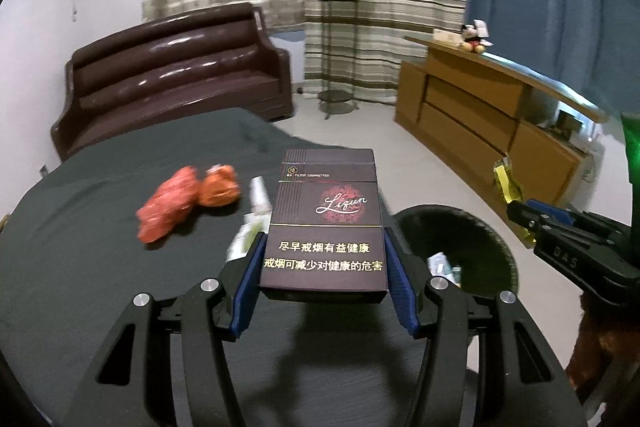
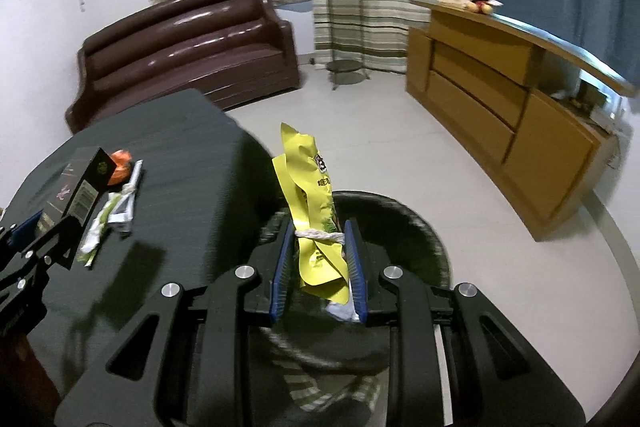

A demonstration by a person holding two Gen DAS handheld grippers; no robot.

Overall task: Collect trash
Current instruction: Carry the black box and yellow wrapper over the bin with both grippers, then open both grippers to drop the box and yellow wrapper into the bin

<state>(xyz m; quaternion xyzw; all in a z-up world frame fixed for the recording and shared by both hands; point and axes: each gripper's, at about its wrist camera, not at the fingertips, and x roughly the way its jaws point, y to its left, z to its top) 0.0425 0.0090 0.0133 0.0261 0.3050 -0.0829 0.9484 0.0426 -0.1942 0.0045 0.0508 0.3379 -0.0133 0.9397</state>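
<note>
- The left gripper [image 1: 325, 263] is clamped on a dark cigarette pack [image 1: 326, 223]. The pack is a flat, hard box with gold writing, and its blue pads press on both long sides.
- The right gripper [image 2: 319, 267] is squeezed tight on a crinkly yellow snack wrapper [image 2: 314, 203] with a white band around its middle. The wrapper stands up between the pads, over the trash bin [image 2: 416, 227].
- The bin is round and dark. Both grippers hide much of it, and the bits inside are too blurry to name.
- A table [image 1: 100, 287] with a dark grey cloth carries the rest of the trash.
- Crumpled orange wrappers [image 1: 188, 201] lie near the middle of the table. They look soft and blurry.
- A white and green wrapper [image 2: 114, 217] lies closer to the table edge by the bin. In the left view the pack covers most of it.
- A shiny brown sofa [image 1: 176, 75] stands past the table's far edge.
</note>
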